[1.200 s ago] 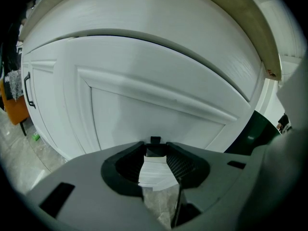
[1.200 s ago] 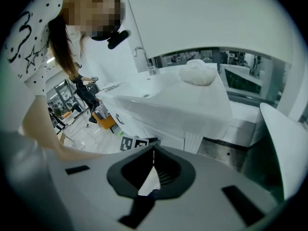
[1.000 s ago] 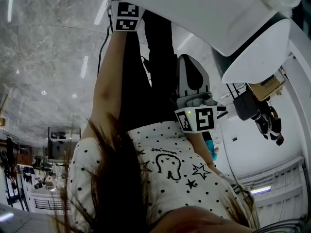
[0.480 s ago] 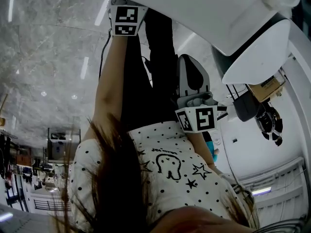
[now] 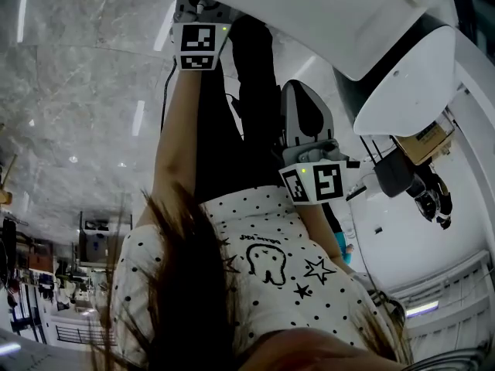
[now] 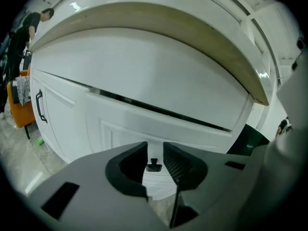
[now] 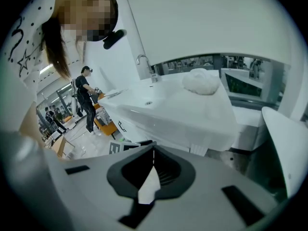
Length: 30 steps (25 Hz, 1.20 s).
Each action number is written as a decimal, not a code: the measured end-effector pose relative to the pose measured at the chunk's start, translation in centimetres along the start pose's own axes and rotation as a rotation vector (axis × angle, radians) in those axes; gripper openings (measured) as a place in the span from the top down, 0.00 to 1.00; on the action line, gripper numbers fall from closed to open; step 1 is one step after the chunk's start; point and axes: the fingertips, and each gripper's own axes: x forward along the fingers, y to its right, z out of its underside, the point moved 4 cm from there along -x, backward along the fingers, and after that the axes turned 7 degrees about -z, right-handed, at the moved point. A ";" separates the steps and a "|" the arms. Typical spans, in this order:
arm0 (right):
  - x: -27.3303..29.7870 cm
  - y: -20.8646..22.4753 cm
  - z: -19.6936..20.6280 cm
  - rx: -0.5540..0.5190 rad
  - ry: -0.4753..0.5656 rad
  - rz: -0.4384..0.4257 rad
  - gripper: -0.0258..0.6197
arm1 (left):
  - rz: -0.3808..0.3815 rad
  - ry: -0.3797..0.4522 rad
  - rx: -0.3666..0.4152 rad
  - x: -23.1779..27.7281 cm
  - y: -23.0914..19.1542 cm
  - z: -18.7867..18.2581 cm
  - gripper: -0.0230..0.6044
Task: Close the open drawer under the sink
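Grey veined marble floor [image 5: 77,91] fills the left of the head view, glossy, with streaks of light reflected in it. Lower down, long dark hair [image 5: 186,284] hangs over a white polka-dot shirt [image 5: 263,261] printed with a smiling tooth and stars. At the right edge sits a brown cardboard box [image 5: 424,141], partly hidden.

In the left gripper view, a white cabinet door [image 6: 62,124] carries a black handle [image 6: 39,106]. Just beside it stands an orange seat [image 6: 21,114], and a small green object [image 6: 39,141] lies on the floor.

In the right gripper view, a crumpled white cloth [image 7: 202,83] lies on a white counter top [image 7: 211,114] — and well behind it, a bystander in black [image 7: 86,100] stands in a bright open room.
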 end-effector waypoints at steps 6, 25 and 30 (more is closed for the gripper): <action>-0.3 0.0 -1.6 0.002 0.042 0.016 0.94 | -0.030 0.026 0.014 -1.4 -0.8 -2.9 0.95; -3.8 -1.0 -5.1 -0.029 0.173 0.013 0.94 | 0.003 0.027 0.040 -6.6 0.9 -9.5 0.96; -5.0 -0.8 -5.2 -0.032 0.187 0.013 0.94 | 0.007 0.034 0.043 -7.9 1.9 -10.6 0.96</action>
